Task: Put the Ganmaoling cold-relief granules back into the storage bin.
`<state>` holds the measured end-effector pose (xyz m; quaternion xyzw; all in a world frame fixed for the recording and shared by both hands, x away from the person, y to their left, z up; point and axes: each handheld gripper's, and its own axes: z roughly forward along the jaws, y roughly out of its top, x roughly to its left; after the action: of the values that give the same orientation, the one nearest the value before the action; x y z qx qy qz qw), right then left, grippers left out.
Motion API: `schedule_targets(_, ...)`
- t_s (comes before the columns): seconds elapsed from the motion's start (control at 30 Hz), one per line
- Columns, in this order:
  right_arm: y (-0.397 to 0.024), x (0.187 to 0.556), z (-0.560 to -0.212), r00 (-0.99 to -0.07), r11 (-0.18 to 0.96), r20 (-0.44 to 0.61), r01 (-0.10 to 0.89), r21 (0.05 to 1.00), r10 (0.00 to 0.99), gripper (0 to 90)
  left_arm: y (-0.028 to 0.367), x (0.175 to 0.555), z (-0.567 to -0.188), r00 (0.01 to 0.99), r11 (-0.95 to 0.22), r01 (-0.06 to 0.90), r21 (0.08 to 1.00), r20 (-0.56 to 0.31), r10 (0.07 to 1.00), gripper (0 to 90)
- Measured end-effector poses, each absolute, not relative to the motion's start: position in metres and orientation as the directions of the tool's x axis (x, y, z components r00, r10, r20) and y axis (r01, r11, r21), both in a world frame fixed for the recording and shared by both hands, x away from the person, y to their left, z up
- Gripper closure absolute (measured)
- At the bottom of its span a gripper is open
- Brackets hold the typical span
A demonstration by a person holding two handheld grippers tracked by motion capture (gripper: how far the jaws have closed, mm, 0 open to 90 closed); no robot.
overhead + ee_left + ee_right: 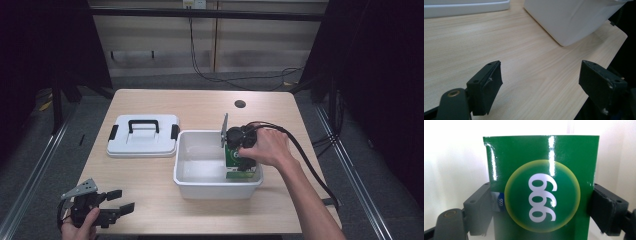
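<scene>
A: The right gripper is reaching down into the white plastic bin, and its jaws are pressing both sides of a green carton. The carton is showing a yellow-rimmed circle with white numerals.

B: The carton is sitting at the bin's right end, tight by the right wall. The right hand is covering the gripper from above, and a black cable is trailing off over the table's right edge.

A: Inside the bin, the left part of the floor is lying open and bare.

B: Over at the near left corner, the left gripper is hanging just above the wooden table, jaws spread wide with nothing between them. The left hand is gripping it from below the near edge.

A: In the left gripper view the bin's corner is standing ahead, well apart from the fingertips, with bare wood in between.

B: The white lid with its black handle is lying flat, left of the bin, just beside it. Far side of the table is open, apart from a dark round hole.
</scene>
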<state>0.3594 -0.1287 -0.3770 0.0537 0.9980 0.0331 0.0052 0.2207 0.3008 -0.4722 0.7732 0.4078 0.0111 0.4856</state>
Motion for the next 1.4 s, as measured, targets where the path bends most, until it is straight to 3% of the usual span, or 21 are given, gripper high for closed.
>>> schedule_targets(1.4,-0.125,0.363,-0.414,-0.991,0.991,0.034,0.132,0.004,0.132,13.7,0.301,0.221,-0.472,0.666,-0.191,0.623,0.759,-0.386,0.639,18.6)
